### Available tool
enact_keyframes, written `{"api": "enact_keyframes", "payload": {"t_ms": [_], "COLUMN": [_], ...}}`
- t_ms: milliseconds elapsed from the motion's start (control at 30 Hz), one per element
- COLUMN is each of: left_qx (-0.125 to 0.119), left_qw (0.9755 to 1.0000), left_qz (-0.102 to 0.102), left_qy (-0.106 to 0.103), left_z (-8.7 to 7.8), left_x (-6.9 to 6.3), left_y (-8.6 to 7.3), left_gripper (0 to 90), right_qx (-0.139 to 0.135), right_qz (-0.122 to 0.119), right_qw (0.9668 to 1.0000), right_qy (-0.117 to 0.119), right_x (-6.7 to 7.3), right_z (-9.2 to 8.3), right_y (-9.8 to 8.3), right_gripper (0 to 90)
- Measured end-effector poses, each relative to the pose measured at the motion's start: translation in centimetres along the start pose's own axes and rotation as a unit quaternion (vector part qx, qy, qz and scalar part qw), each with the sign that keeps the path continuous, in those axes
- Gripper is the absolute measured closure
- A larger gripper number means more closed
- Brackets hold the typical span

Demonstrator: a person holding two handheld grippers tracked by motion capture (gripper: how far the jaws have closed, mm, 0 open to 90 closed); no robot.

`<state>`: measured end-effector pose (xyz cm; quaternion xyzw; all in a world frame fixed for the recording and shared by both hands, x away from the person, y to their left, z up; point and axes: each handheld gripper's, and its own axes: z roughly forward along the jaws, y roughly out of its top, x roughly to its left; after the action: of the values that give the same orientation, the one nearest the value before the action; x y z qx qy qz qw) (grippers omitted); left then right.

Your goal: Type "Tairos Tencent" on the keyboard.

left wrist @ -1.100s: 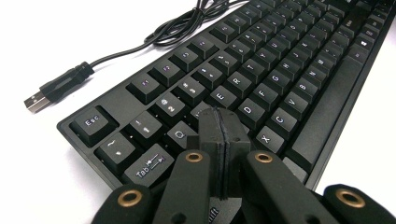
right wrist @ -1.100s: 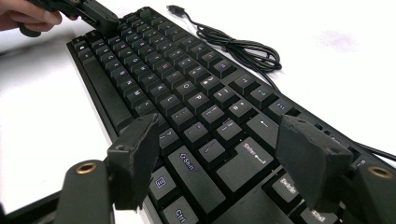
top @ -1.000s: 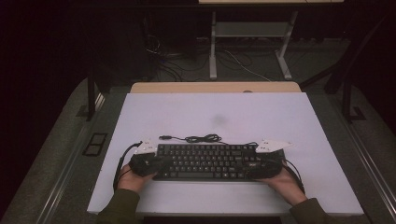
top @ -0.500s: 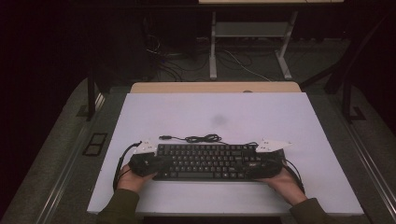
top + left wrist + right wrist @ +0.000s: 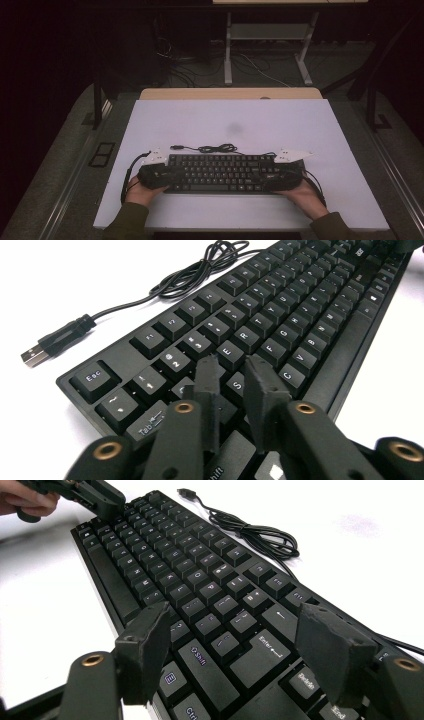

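- A black keyboard [image 5: 220,172] lies flat near the front edge of a white table [image 5: 320,130], its long side running left to right before the person.
- The left gripper [image 5: 234,374] is held over the keyboard's left end, above the A and S keys. Its jaws have just been opening and now stand slightly apart, with a narrow gap and nothing between them.
- That low, tipped-down pose seems meant for pressing or probing keys, not for lifting.
- The right gripper [image 5: 240,645] is held over the right end, near Shift and Enter. Its jaws are spread wide, and several keys are seen in the gap. The pads appear to hover; no key is pinched.
- With one gripper at each end, the keyboard appears to be framed for two-handed work.
- The cable [image 5: 212,148] lies coiled loosely behind the keyboard, and its plug [image 5: 36,354] rests free on the table, connected to nothing.
- In the high view, both grippers are dark against the dark keyboard, so their jaws cannot be made out there.
- Whether either set of fingertips touches a keycap cannot be told.
- The keys beneath the left jaws are covered, and the Tab, Shift and Ctrl rows are cut off at the lower edges of the gripper views.
- The room beyond the table is too dark to read.
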<state>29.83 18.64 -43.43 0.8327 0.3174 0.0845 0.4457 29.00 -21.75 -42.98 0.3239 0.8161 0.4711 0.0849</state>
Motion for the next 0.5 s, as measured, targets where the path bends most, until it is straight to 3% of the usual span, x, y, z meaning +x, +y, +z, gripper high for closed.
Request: {"api": "enact_keyframes", "payload": {"t_ms": [500], "left_qx": [-0.01], "left_qw": [0.9998], "left_qz": [0.013], "left_qy": [-0.006], "left_z": [-0.01], "left_x": [-0.87], "left_y": [0.4], "left_gripper": [44.8], "right_qx": [-0.007], "right_qz": [0.009], "right_qw": [0.9999], "right_qy": [0.003], "right_x": [-0.13], "right_z": [0.04], "right_y": [0.36], "right_gripper": [31.7]}}
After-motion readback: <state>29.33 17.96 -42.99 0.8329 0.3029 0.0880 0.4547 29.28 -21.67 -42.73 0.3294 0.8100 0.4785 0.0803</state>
